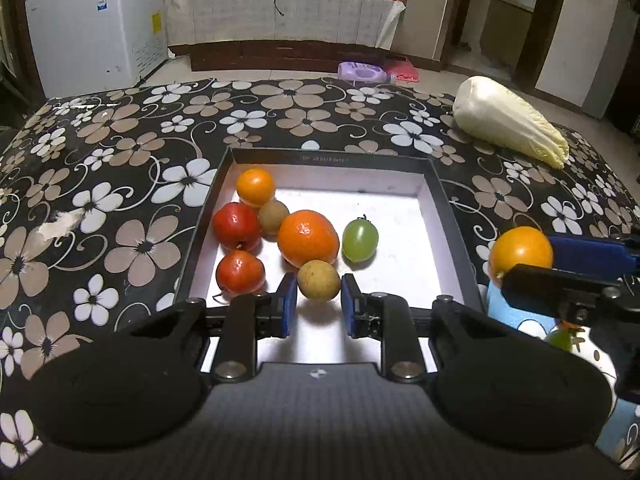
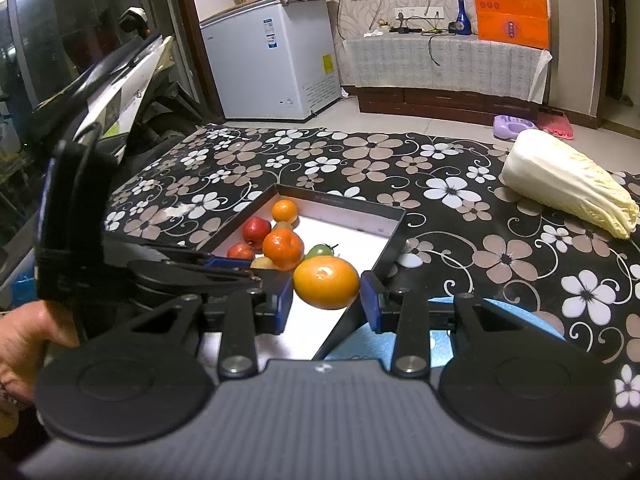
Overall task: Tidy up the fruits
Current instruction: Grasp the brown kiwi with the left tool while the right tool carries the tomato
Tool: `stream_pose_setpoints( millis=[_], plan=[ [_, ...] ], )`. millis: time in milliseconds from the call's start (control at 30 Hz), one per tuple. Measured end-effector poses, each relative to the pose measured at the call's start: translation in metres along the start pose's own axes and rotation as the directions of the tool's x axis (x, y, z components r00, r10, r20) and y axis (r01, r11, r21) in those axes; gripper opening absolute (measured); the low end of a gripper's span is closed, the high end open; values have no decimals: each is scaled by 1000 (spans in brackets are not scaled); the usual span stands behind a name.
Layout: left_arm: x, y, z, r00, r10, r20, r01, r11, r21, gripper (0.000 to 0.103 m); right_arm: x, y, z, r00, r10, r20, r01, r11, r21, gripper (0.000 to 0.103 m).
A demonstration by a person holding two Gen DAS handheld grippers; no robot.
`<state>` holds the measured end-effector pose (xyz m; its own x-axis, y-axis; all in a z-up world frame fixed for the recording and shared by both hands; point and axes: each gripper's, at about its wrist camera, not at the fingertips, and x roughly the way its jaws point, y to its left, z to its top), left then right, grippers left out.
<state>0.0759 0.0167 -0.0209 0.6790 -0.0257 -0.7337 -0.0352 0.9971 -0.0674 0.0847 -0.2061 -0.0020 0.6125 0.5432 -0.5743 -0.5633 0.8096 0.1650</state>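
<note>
A black-rimmed box (image 1: 456, 216) with a white floor holds two oranges (image 1: 307, 237), two red fruits (image 1: 236, 227), a brown kiwi (image 1: 273, 217) and a green tomato (image 1: 360, 239). My left gripper (image 1: 319, 300) is shut on a small tan fruit (image 1: 319, 286) just above the box's near end. Right of the box, my right gripper (image 2: 326, 300) is shut on a yellow-orange fruit (image 2: 326, 282), which also shows in the left wrist view as the yellow-orange fruit (image 1: 522, 254). It hangs over the box's near right corner (image 2: 384, 264).
A napa cabbage (image 1: 512, 120) lies at the table's far right on the floral cloth (image 1: 120, 184). A light-blue dish (image 1: 516, 320) with a green tomato (image 1: 560, 338) sits under the right gripper. A person's hand (image 2: 24, 344) holds the left gripper.
</note>
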Motion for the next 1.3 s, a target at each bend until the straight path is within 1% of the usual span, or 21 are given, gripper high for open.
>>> stream_pose_setpoints(
  millis=[433,1300],
  plan=[
    [-14,-2,0,1000,6,14,-6,1000,11,28,-3,3,-1,1000,19,6,-19,1000,-4,40],
    [-17,-27,2,999,-27,34,26,999,41,28,-17,-12,-4,1000,0,18,0,1000,21,40]
  ],
)
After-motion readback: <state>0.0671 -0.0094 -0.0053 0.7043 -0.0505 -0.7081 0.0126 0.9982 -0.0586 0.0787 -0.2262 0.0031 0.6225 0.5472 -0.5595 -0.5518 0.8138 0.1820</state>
